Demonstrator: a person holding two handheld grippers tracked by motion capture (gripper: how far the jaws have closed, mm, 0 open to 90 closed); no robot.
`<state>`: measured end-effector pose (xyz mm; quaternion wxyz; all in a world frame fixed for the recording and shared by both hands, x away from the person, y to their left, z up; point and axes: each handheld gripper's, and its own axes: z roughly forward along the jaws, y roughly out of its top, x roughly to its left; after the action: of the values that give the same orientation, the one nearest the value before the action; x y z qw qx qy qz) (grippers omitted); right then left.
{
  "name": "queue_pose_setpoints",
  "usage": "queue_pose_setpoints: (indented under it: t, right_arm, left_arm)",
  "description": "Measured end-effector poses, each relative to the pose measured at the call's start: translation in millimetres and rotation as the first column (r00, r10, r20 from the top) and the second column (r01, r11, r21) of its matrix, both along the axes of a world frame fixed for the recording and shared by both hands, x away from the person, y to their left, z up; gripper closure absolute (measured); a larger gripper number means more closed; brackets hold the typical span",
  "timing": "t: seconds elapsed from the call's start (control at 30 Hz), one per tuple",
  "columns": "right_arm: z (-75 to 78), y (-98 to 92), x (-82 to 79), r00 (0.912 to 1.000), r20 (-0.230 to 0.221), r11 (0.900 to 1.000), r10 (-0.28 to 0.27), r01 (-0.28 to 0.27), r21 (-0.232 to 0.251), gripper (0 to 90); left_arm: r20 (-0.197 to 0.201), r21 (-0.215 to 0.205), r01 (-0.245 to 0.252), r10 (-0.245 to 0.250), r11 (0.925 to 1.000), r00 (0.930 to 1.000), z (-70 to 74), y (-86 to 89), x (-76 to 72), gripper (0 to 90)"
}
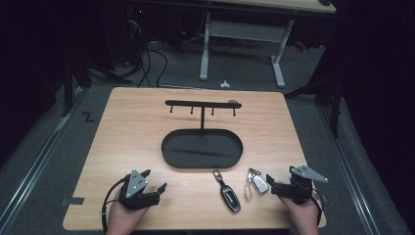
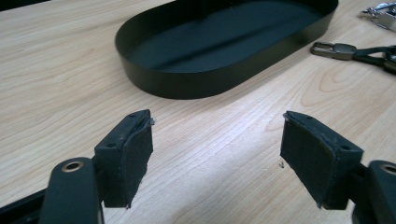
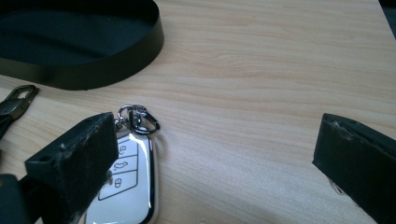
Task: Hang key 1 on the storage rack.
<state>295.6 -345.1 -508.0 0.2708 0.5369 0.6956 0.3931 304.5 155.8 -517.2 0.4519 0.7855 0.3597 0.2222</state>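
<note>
Evidently lined up for a pickup, the right claw (image 3: pixel 215 163) gapes released, one jaw just beside the silver-edged white key fob (image 3: pixel 125 184) on the wooden tabletop (image 1: pixel 137 142); the left claw (image 2: pixel 217 158) waits released, empty.

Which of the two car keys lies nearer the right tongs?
The silver key, with its metal ring, lies just beside the right tongs. The black key lies farther left, nearer the table's middle.
</note>
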Motion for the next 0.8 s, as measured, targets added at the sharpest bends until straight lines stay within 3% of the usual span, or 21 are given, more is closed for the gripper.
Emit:
queue_pose_setpoints:
  t: [0.1, 0.33, 0.57, 0.8]
  right_arm:
    - [0.6, 1.4, -2.3, 0.9999, 0.009, 1.000, 0.009, -0.009, -0.002, 1.7]
    - [7.6, -1.8, -11.1, 0.9988, 0.046, 1.000, 0.015, -0.016, 0.016, 2.0]
    - [8.2, -0.7, -11.1, 0.9990, 0.044, 0.999, 0.009, -0.012, 0.050, 2.1]
    - [12.1, 14.6, -14.8, 0.9955, 0.056, 0.997, 0.076, -0.078, 0.024, 7.7]
  left_arm:
    - [0.000, -0.016, -0.010, 0.010, 0.9998, 1.0000, 0.4, 0.8, 2.7, 25.6]
    - [-0.005, 0.002, 0.000, 0.000, 1.0000, 1.0000, -2.1, -7.9, 7.9, 25.1]
    - [-0.006, -0.005, 0.003, -0.003, 1.0000, 1.0000, -0.8, -5.7, 5.3, 25.0]
    - [-0.010, -0.005, 0.011, -0.011, 0.9999, 0.9999, -1.4, -7.1, 4.5, 25.2]
